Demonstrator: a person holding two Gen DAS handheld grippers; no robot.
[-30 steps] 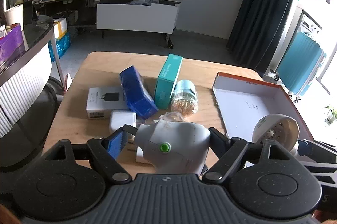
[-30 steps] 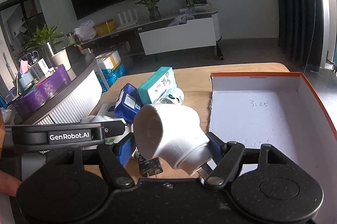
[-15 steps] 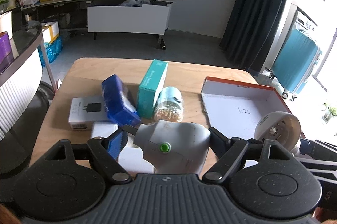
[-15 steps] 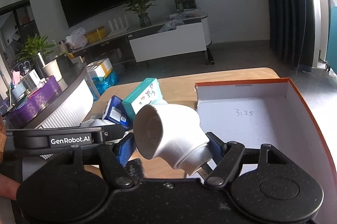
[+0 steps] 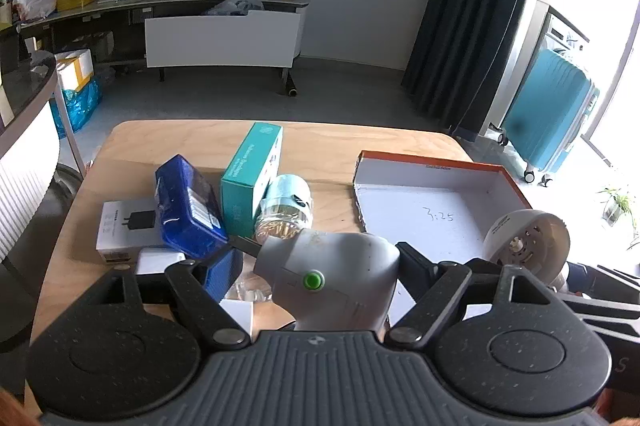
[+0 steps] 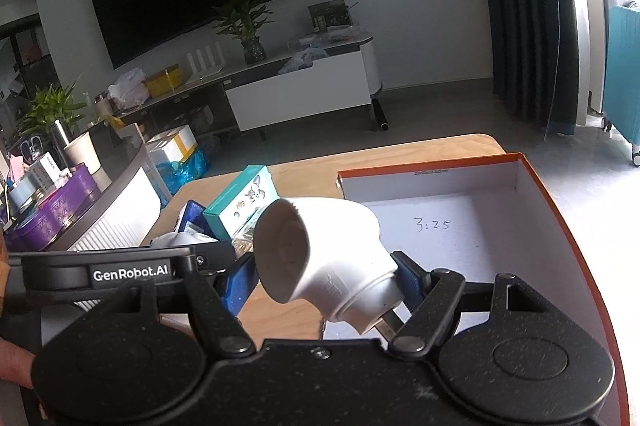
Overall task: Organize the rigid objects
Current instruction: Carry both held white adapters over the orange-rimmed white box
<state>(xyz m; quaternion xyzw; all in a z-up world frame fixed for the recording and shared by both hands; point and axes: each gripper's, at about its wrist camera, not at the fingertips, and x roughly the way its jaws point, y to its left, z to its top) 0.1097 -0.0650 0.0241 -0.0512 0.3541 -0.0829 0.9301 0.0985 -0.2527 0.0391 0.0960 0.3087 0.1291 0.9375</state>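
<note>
My left gripper (image 5: 318,266) is shut on a grey handheld device (image 5: 344,266) with a green button, held above the near edge of the wooden table (image 5: 320,141). My right gripper (image 6: 324,276) is shut on a white elbow-shaped device (image 6: 328,250), held over the near left corner of the orange-rimmed box (image 6: 536,185). In the left wrist view that white device (image 5: 524,242) shows at the right, over the box (image 5: 432,165). The box's white floor, marked "3:25", is bare.
On the left half of the table lie a teal carton (image 5: 250,173), a blue pack (image 5: 188,205), a white charger box (image 5: 120,230), a teal-lidded jar (image 5: 286,209) and a small white block (image 5: 158,260). A curved counter (image 6: 80,201) stands left. The left gripper's body (image 6: 132,274) reaches in beside the right one.
Both grippers have drifted right, toward the box side, with their devices. The table's objects slide left in both views. Neither grip has changed.
</note>
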